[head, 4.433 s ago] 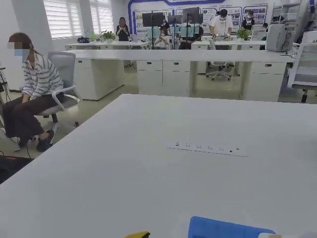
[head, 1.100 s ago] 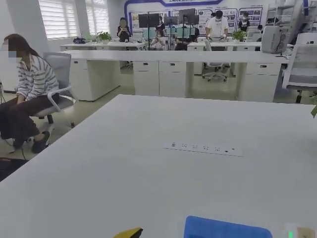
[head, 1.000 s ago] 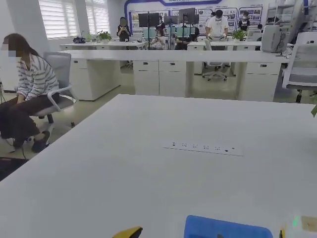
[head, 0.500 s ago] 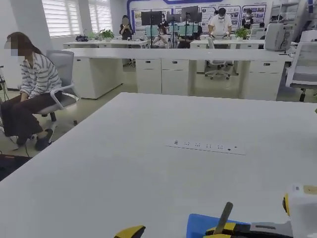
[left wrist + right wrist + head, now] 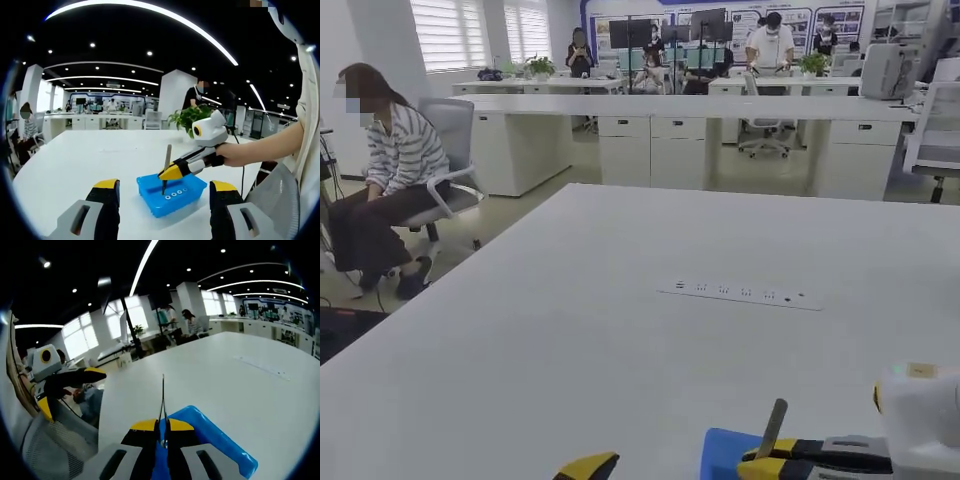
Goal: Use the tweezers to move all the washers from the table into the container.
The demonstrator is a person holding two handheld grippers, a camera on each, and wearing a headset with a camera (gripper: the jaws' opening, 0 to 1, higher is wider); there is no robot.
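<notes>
Tweezers (image 5: 775, 428) poke up from the right claw (image 5: 758, 466) at the lower edge of the head view, over a blue container (image 5: 722, 452) on the white counter (image 5: 620, 350). In the left gripper view, the left claw (image 5: 164, 186) gapes wide and grips nothing. Beyond it, four washers (image 5: 174, 194) lie in a row in the container, with the tweezers' tip pointing down just beside them. In the right gripper view, the right claw's jaws are pinched on the tweezers above the container.

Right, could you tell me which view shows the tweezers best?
The left gripper view: the tweezers stand side-on, tip at the blue container, clamped in the right gripper. The right gripper view shows a thin edge-on line; the head view, their upper end.
</notes>
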